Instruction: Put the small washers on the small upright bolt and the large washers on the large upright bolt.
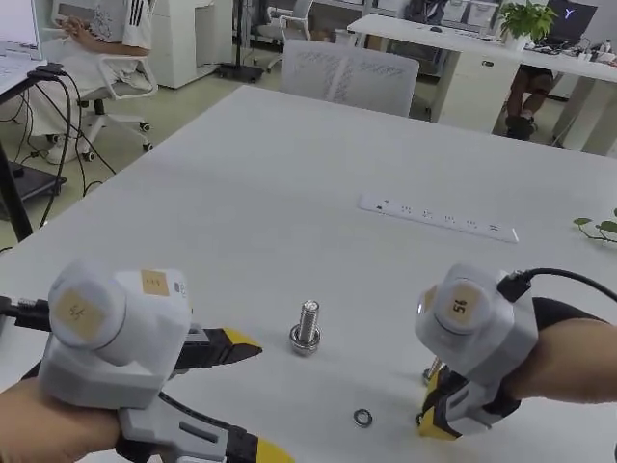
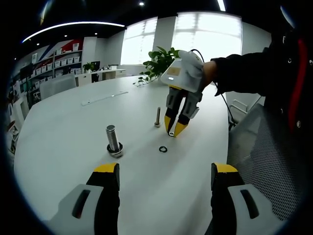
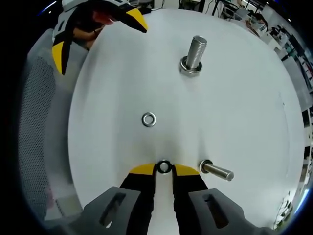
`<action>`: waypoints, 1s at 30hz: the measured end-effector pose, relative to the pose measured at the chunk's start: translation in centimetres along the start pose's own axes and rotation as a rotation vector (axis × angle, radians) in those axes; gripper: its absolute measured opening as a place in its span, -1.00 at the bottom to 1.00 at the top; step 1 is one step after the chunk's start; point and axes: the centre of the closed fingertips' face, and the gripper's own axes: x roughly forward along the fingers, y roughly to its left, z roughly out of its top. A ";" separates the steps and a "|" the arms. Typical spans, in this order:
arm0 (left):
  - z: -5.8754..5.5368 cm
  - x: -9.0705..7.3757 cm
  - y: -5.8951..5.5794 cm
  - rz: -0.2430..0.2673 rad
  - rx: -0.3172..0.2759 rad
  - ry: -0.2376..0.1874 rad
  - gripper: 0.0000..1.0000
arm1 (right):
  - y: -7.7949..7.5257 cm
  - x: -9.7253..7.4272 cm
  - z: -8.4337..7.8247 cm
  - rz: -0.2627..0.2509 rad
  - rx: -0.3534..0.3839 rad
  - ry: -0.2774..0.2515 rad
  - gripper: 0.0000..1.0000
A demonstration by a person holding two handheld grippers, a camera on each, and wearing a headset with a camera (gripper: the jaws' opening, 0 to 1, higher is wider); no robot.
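Pinched by its rim in the right gripper (image 3: pixel 164 171), a small washer (image 3: pixel 164 166) looks light, stiff and slippery; the left gripper (image 2: pixel 165 169) gapes empty.

White office chair (image 1: pixel 352 72) behind the white table (image 1: pixel 289 193), bright windows (image 2: pixel 195 34) beyond

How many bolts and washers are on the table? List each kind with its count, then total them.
Upright bolts: 2, the large bolt and the small bolt.
Washers clear of the bolts: 2, the loose washer and the held washer in the right hand-held gripper.
Total: 4; rings at the bolt bases too unclear to count.
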 end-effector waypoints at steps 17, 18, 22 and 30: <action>0.1 -0.1 -0.2 -0.001 0.003 0.000 0.52 | 0.3 -0.6 -0.2 -0.001 -0.011 0.005 -0.72; 0.1 -0.1 -0.2 -0.001 0.003 0.000 0.52 | 0.3 -0.8 -0.2 -0.001 -0.009 0.005 -0.72; 0.1 -0.1 -0.3 -0.003 0.005 0.002 0.52 | 0.3 -1.4 -0.4 -0.001 -0.001 0.003 -0.72; 0.1 -0.1 -0.2 -0.002 0.007 -0.001 0.52 | 0.2 -2.8 -0.9 -0.004 0.007 0.006 -0.72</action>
